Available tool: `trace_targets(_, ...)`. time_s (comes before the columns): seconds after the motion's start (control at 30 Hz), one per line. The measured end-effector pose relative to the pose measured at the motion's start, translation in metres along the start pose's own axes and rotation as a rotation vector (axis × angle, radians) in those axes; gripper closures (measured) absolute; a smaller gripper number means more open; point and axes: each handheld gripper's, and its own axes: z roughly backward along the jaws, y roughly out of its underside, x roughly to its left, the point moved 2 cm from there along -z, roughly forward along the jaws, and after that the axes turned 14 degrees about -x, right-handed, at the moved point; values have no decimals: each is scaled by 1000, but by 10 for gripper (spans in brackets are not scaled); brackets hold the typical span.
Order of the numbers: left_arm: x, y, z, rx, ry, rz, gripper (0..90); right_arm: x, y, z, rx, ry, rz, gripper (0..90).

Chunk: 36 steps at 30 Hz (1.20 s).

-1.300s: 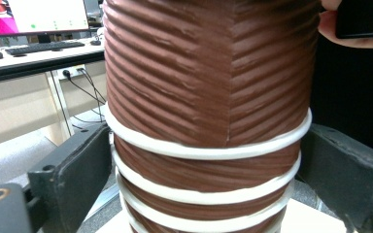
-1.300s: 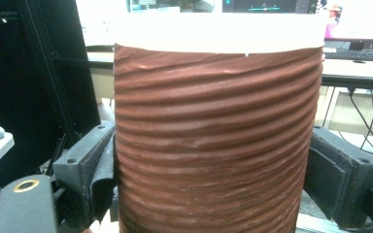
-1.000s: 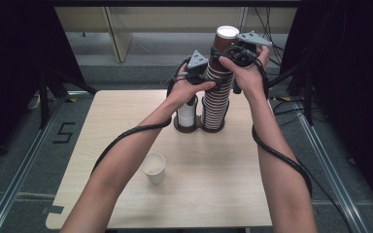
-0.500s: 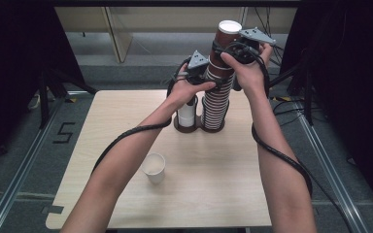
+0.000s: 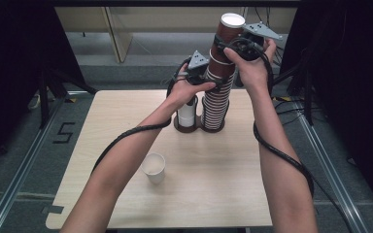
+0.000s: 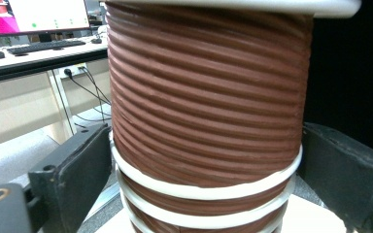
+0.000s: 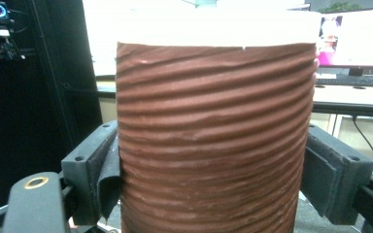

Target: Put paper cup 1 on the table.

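The table (image 5: 233, 194) was a pale wooden one, and the person's forearms reached over it from the near edge. Towards its far side stood a dark holder (image 5: 190, 129) with two wells. The right-hand well carried a tall stack of cups (image 5: 215, 104), brown and ribbed with white rims, rising well above the hands. The left-hand well held a short white stack (image 5: 186, 115). Well apart from these, nearer the person, a single white cup (image 5: 154, 167) stood upright on the bare wood.

The top cup (image 5: 226, 39) sat raised above the rest of the brown stack, its white rim uppermost. The right tongs (image 5: 233, 46) were around this cup just under the rim, and their jaws had just been closing. In the right gripper view the left pad (image 7: 108, 170) touched the ribbed wall of the top cup (image 7: 216, 141), while the right pad (image 7: 320, 177) seemed to stand just off it, so a full grip could not be told.

The left tongs (image 5: 212, 82) were lower, at the upper part of the stack. In the left gripper view its pads (image 6: 80, 170) pressed against both sides of the stack of cups (image 6: 204, 121), holding it.
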Motion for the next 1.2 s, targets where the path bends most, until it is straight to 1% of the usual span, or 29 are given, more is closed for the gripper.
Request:
trace_targets(0.03, 0, 0, 0, -1, 1, 0, 61, 1, -1, 1, -2, -2, -7, 194)
trace_targets(0.07, 0, 0, 0, 1, 2, -1, 62, 0, -2, 1, -10, 1, 2, 194)
trace_targets(0.1, -1, 0, 0, 3, 1, -2, 62, 1, -4, 2, -6, -5, -9, 194)
trace_targets(0.13, -1, 0, 0, 4, 2, -4, 62, 0, -4, 2, -12, -3, 3, 194)
trace_targets(0.23, -1, 0, 0, 4, 1, -6, 62, 0, -8, 3, -28, -3, -8, 194)
trace_targets(0.33, -1, 0, 0, 3, 1, -7, 62, -1, -10, 3, -33, 1, 5, 194)
trace_targets(0.43, -1, 0, 0, 4, 0, -9, 63, -1, -12, 4, -40, -2, -9, 194)
trace_targets(0.47, -1, 0, 0, 4, 0, -9, 63, -1, -12, 3, -49, 1, -6, 194)
trace_targets(0.5, -1, 0, 0, 4, 0, -10, 63, -2, -12, 3, -45, 4, 1, 194)
trace_targets(0.57, -1, 0, 0, 4, 1, -13, 63, -3, -13, 3, -51, 5, 0, 194)
trace_targets(0.6, -1, 0, 0, 3, 1, -12, 63, -3, -14, 4, -51, 4, -12, 194)
trace_targets(0.63, -1, 0, 0, 4, 2, -13, 63, -4, -14, 4, -55, 2, -3, 194)
trace_targets(0.7, -1, 0, 0, 4, 2, -13, 63, -4, -15, 4, -60, 3, -4, 194)
trace_targets(0.8, -1, 0, 0, 5, 4, -11, 63, -4, -18, 6, -78, -2, -25, 194)
trace_targets(0.9, -1, -1, 0, 3, 3, -8, 64, -5, -21, 6, -89, 6, -15, 194)
trace_targets(0.93, -1, -1, 0, 3, 2, -7, 64, -6, -22, 7, -81, 6, -13, 195)
trace_targets(1.0, -1, -1, 0, 4, 2, -8, 64, -5, -25, 7, -99, 0, -24, 195)
trace_targets(1.03, -1, -1, 0, 4, 1, -8, 64, -5, -26, 8, -100, 1, -31, 196)
trace_targets(1.1, -1, 0, 0, 6, -3, -4, 64, -5, -29, 9, -105, 1, -33, 197)
trace_targets(1.13, 0, 0, 0, 7, -2, -5, 64, -6, -30, 9, -112, 1, -27, 197)
trace_targets(1.2, 0, 0, 0, 7, -3, -5, 64, -6, -32, 10, -109, -5, -28, 198)
